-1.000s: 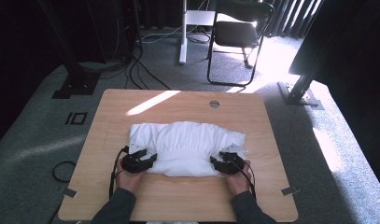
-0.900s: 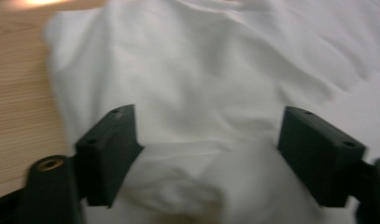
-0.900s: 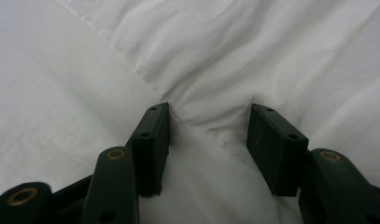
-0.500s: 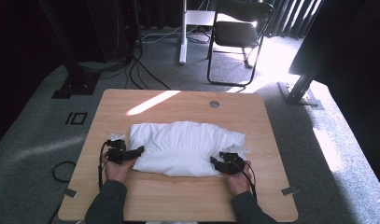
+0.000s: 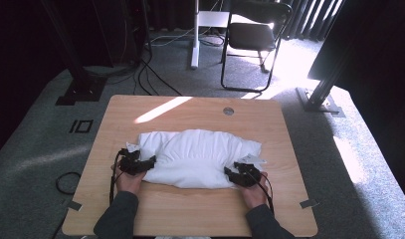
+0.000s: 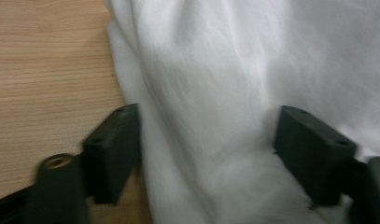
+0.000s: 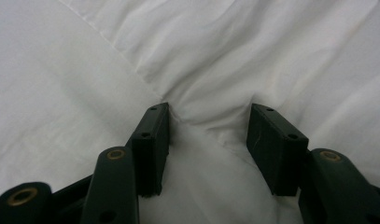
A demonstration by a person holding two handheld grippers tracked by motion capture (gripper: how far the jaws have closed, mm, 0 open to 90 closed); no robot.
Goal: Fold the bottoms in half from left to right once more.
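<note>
A plump white pillow (image 5: pixel 197 157) lies across the middle of the wooden table (image 5: pixel 190 214). My left gripper (image 5: pixel 149 162) is at its left end. In the left gripper view its jaws have just been closing, and white pillow fabric (image 6: pixel 215 93) bulges between them and touches both pads, with my left gripper (image 6: pixel 206 154) at the pillow's edge beside bare wood. My right gripper (image 5: pixel 231 174) is at the pillow's near right corner. In the right gripper view, my right gripper (image 7: pixel 208 144) pinches a fold of pillow cloth (image 7: pixel 201 70), and creases run into the jaws.
A small white tag (image 5: pixel 132 147) sticks out at the pillow's left end. A round cable hole (image 5: pixel 228 111) sits near the table's far edge. Beyond the table stand a folding chair (image 5: pixel 252 37), a white post (image 5: pixel 194 35) and floor cables (image 5: pixel 155 74).
My left hand shifted left along the pillow's end, off its earlier hold, and now sits at the left edge again. The right hand has not moved.
</note>
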